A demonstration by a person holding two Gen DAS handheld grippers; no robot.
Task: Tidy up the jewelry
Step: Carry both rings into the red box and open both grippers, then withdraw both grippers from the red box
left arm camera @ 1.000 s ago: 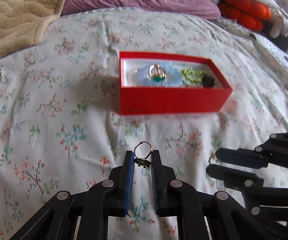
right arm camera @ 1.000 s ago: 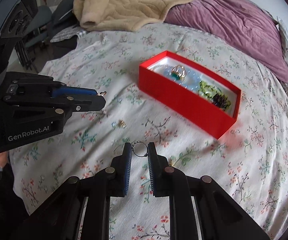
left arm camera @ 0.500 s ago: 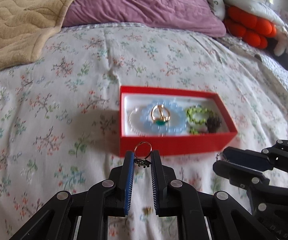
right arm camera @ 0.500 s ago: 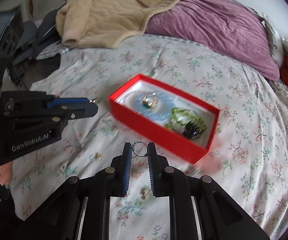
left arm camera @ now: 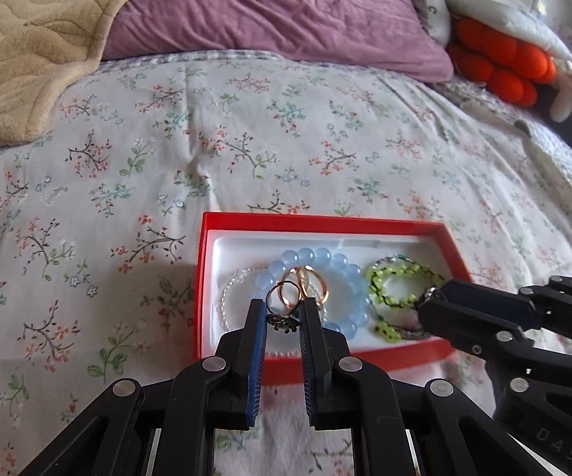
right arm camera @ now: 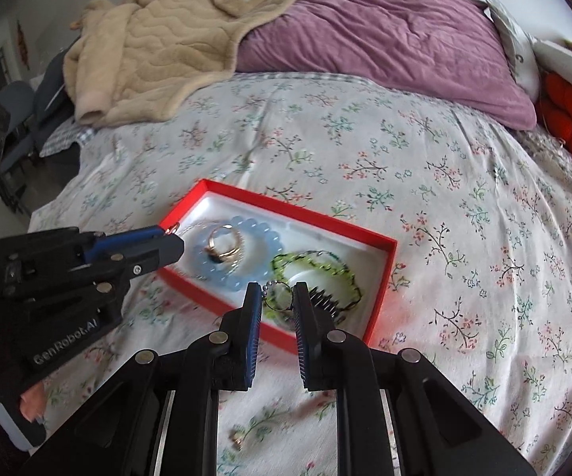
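Now you are carrying both pieces in over the red box (left arm camera: 317, 359), which a second ago was lying well ahead of the grippers on the floral bedspread (left arm camera: 127, 158) and is now sitting right beneath their tips. Your left gripper (left arm camera: 283, 309) is pinching a small ring (left arm camera: 282, 295) with a dark ornament, hanging over the blue bead bracelet (left arm camera: 349, 277) and the gold rings (left arm camera: 307, 283) inside it. Your right gripper (right arm camera: 278, 297) is clenching a thin ring on a bead chain (right arm camera: 280, 297), poised above the green beaded bracelet (right arm camera: 337, 269) at the box's near end. That is putting both pieces in reach of the white tray, so letting go looks like the next step. One small piece (right arm camera: 238, 442) is lying on the bedspread by your right gripper, not yet collected.
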